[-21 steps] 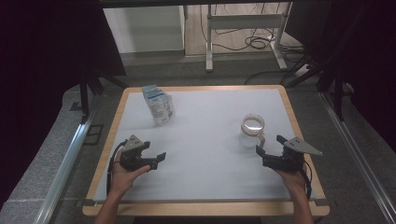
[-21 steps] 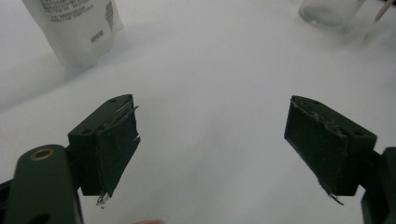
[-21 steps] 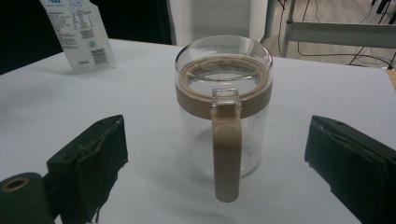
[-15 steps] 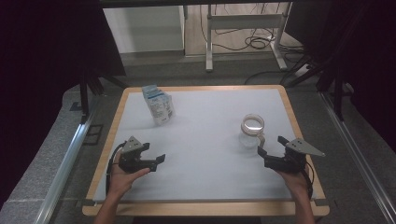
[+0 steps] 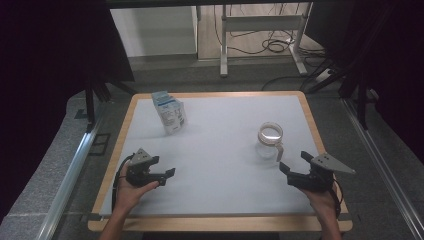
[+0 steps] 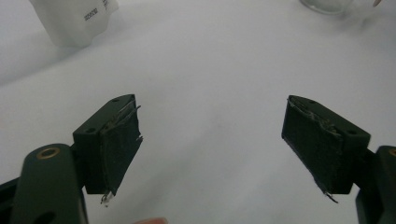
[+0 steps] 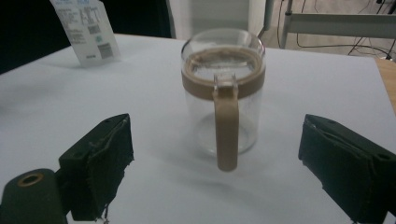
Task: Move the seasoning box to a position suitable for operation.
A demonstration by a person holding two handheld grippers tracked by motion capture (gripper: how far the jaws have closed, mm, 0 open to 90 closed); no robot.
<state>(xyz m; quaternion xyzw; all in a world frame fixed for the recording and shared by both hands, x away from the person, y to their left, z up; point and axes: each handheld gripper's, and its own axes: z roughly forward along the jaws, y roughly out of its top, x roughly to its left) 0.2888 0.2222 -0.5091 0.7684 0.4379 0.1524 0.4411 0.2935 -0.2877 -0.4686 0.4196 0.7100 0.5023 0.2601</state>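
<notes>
A clear glass jug (image 5: 270,141) with a tan band and handle stands on the white table top (image 5: 225,165) at the right. In the right gripper view the jug (image 7: 223,93) stands just beyond my right gripper (image 7: 217,140), its handle facing the camera, and the jaws stand apart on either side without touching it. My right gripper (image 5: 293,161) sits near the front right, open. A white and blue carton (image 5: 169,112) stands upright at the back left. My left gripper (image 5: 164,166) is open at the front left over bare table, with nothing between its jaws (image 6: 212,135).
The table has a wooden rim (image 5: 220,222). Behind it are a white cabinet (image 5: 155,30), a metal frame (image 5: 260,30) and cables on the floor. Dark stands flank both sides. The carton (image 6: 77,18) sits far off in the left gripper view.
</notes>
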